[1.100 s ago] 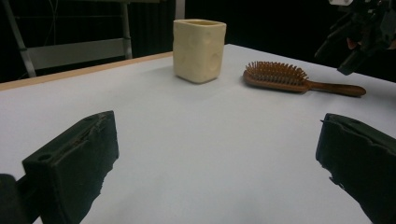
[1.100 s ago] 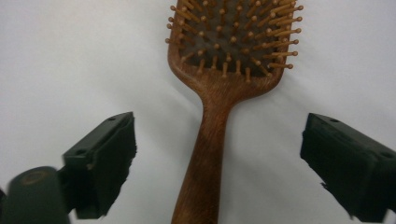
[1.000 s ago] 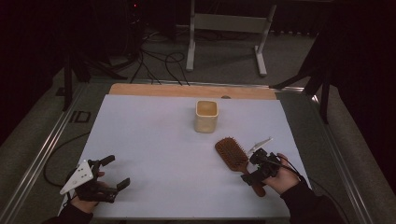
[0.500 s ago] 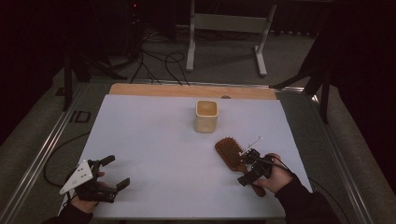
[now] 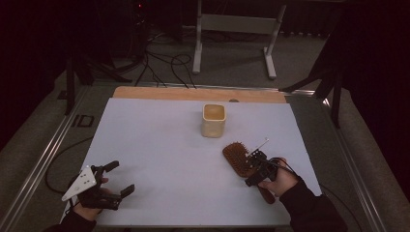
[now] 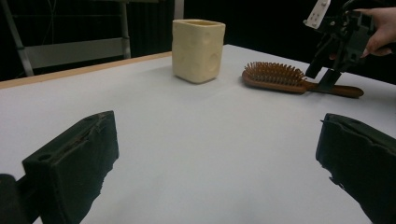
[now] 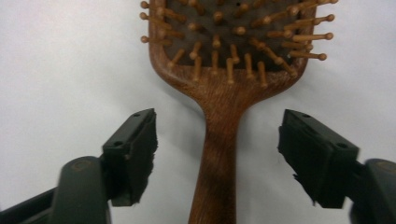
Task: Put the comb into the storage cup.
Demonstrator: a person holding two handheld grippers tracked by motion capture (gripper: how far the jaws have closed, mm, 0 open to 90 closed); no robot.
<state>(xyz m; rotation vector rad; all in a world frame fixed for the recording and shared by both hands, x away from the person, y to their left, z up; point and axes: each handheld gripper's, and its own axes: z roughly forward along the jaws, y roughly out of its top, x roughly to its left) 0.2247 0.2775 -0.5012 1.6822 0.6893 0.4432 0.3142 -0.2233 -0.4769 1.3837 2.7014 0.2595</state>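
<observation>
Wooden hairbrush [image 7: 219, 140] handle betw. closing right claw [image 7: 217, 154] jaws.

High view overlooks table; gripper views low; all share hairbrush [image 5: 238, 158].

Letters "ID" in dark print on the grey floor strip [image 5: 83, 121] along the left edge of the table [image 5: 159, 140], no other readable text

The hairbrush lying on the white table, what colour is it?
The wooden paddle hairbrush is reddish-brown, bristle pins included; the right gripper view shows it best.
</observation>
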